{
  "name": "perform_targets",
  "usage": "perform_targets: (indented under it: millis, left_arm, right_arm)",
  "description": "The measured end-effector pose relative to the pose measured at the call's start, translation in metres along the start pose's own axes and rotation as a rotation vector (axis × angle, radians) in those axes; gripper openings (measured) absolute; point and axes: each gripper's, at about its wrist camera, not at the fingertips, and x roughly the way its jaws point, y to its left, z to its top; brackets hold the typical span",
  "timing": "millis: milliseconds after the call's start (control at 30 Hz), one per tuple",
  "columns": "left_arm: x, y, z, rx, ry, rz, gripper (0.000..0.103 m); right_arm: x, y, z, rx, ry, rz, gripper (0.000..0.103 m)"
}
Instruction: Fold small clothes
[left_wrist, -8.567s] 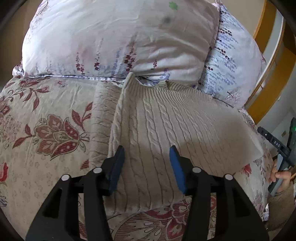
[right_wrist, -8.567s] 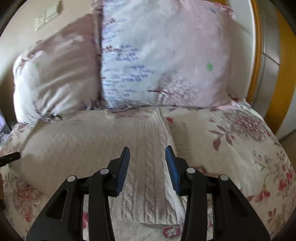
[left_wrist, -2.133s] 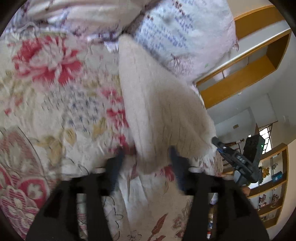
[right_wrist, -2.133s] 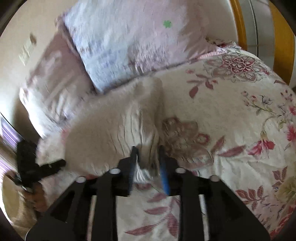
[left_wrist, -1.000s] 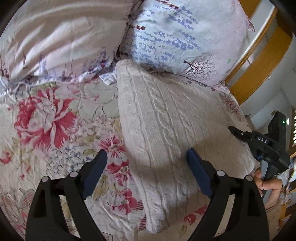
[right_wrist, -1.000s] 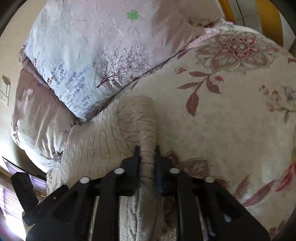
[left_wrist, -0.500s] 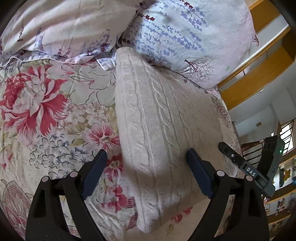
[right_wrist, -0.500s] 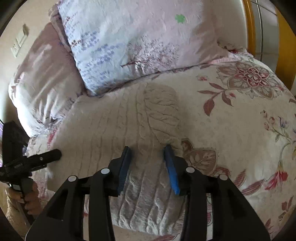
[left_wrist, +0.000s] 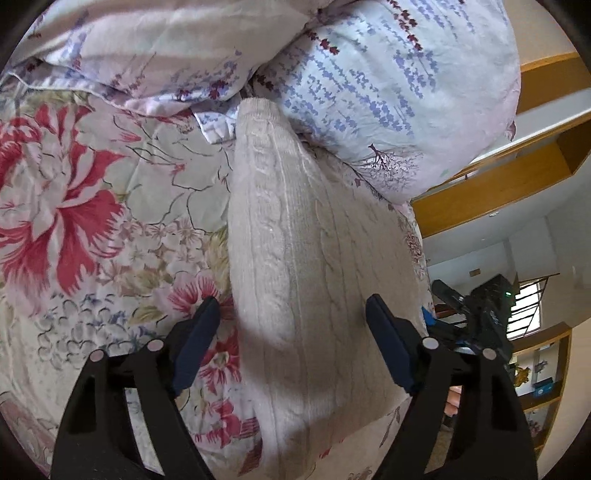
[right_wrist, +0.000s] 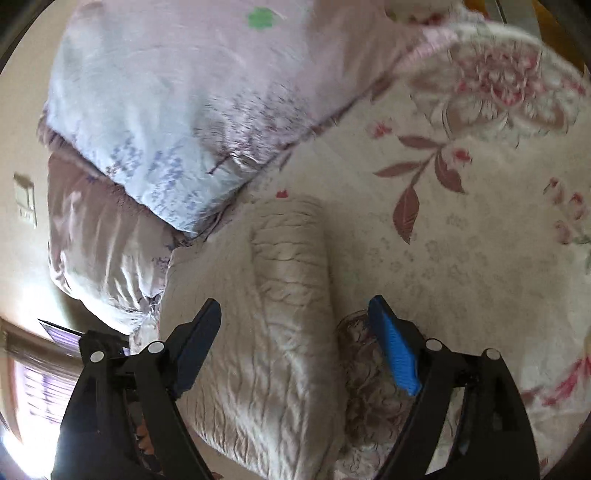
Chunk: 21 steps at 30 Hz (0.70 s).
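Left claw (left_wrist: 291, 325) is spread wide, fingers on either side of the sweater (left_wrist: 295, 258) without pinching it, hovering over its near end. Right claw (right_wrist: 295, 328) is spread wide too, and holding nothing; one blue pad (right_wrist: 393, 354) sits over the quilt (right_wrist: 461, 258) just past the sweater's edge, the other over the knit. Sweater's a cream cable-knit, folded into a long narrow strip lying flat on the flowery quilt, its far end tucked right up against the pillows (left_wrist: 388, 92). From the right wrist you can see a folded layer (right_wrist: 291, 254) stacked along the sweater's edge on the quilt side, so that side looks thicker. Two pillows sit behind the sweater, a bluish-purple print one and a pinker one (left_wrist: 147, 48) beside it, touching each other. Beyond the sweater on the left wrist view there's the other claw's black body (left_wrist: 480, 314) with a green light, plus wooden shelving (left_wrist: 498, 177) past the pillows. Right view is a bit blurry up top.
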Motion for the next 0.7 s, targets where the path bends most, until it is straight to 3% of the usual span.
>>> perform_targets:
  millis: [167,400,433,500,567,700]
  left_arm:
    - [0.006,-0.003,0.003,0.006,0.007,-0.019,0.076]
    - [0.026,-0.012,0.014,0.002,0.002,-0.037,0.074]
    - [0.028,-0.013,0.015,0.003,0.0,-0.036,0.071]
    - [0.029,-0.012,0.014,-0.002,-0.006,-0.033,0.064]
    - [0.028,-0.009,0.012,-0.013,-0.01,-0.043,0.053]
    - [0.016,-0.012,0.007,0.017,-0.039,-0.066,0.039]
  right_arm:
    - [0.012,-0.007,0.003,0.009,0.052,0.042,0.082]
    - [0.032,0.004,0.004,-0.065,0.104,0.106,0.066]
    - [0.033,0.004,0.004,-0.072,0.106,0.11,0.065]
    - [0.037,0.004,0.002,-0.081,0.104,0.118,0.046]
    - [0.038,0.003,0.0,-0.078,0.1,0.148,0.035]
    - [0.03,0.013,-0.007,-0.111,0.05,0.146,0.03]
